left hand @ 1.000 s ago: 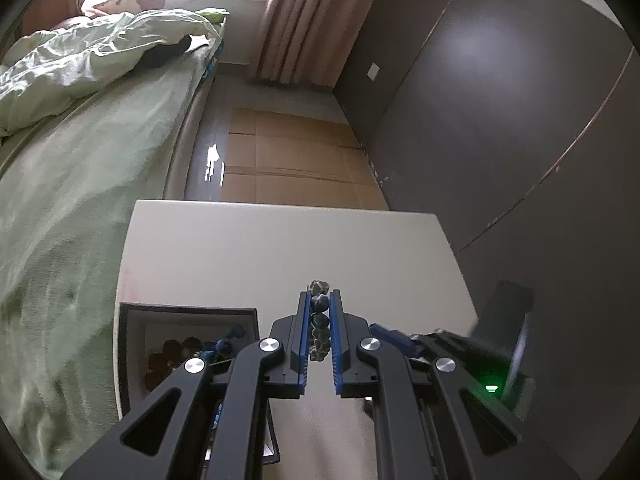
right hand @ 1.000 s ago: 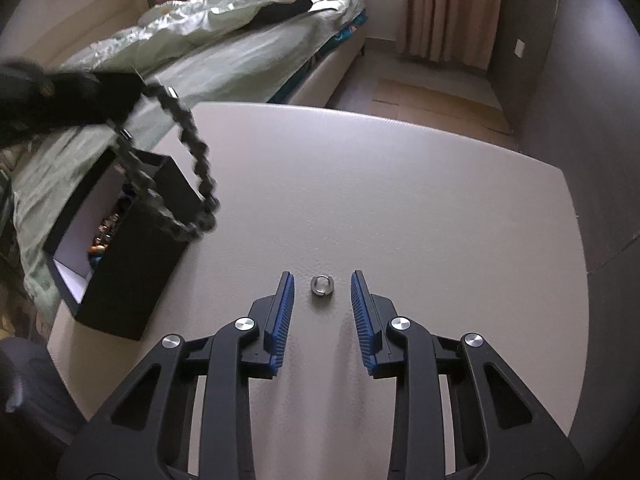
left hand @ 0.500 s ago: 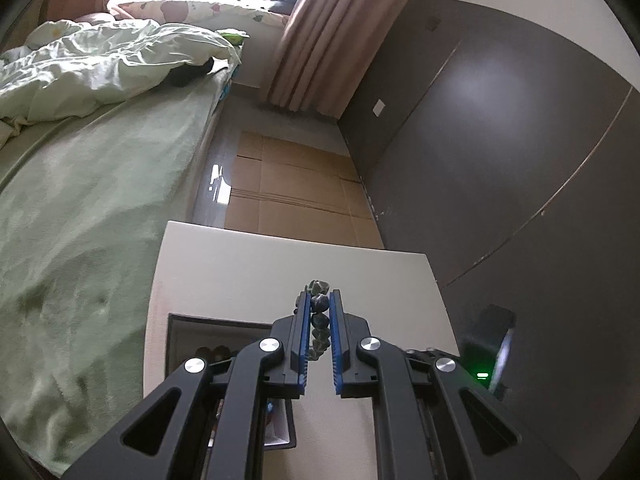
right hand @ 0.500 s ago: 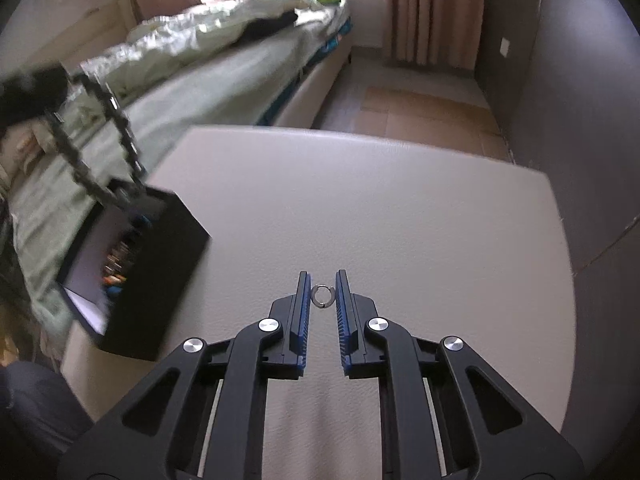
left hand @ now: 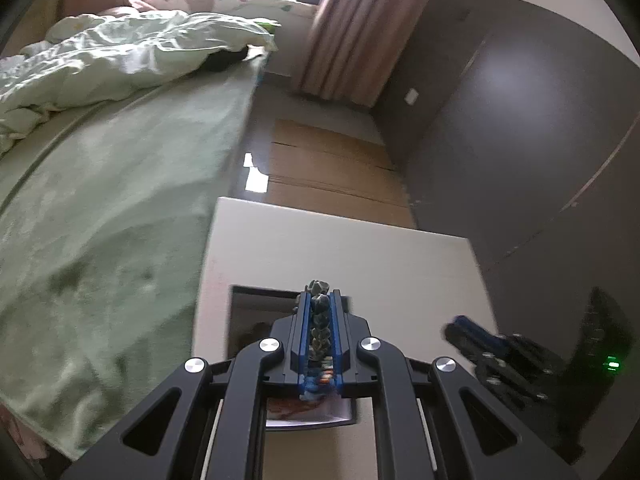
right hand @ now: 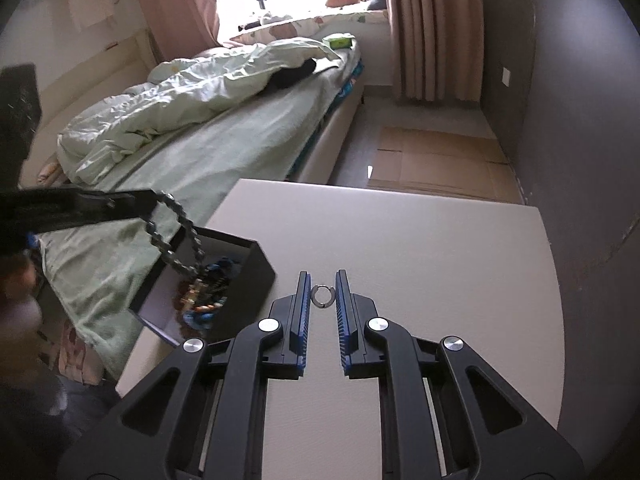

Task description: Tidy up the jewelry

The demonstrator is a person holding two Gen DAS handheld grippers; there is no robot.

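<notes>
Partly done — the box (right hand: pixel 244 276) on the table (right hand: pixel 440 240) already holds beads. The left claw (left hand: pixel 319 312) pinches a dark bracelet (right hand: pixel 176 240) hanging over the box; the right claw (right hand: pixel 320 294), beside the box, pinches a small ring (right hand: pixel 320 295) — both unplaced.

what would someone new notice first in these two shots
The dark beaded bracelet dangling from the left gripper, its loop hanging over the open black box of jewelry at the table's left edge. Then the small silver ring pinched between the right gripper's blue pads, above the table's middle. Behind lies a rumpled pale green bed.
</notes>
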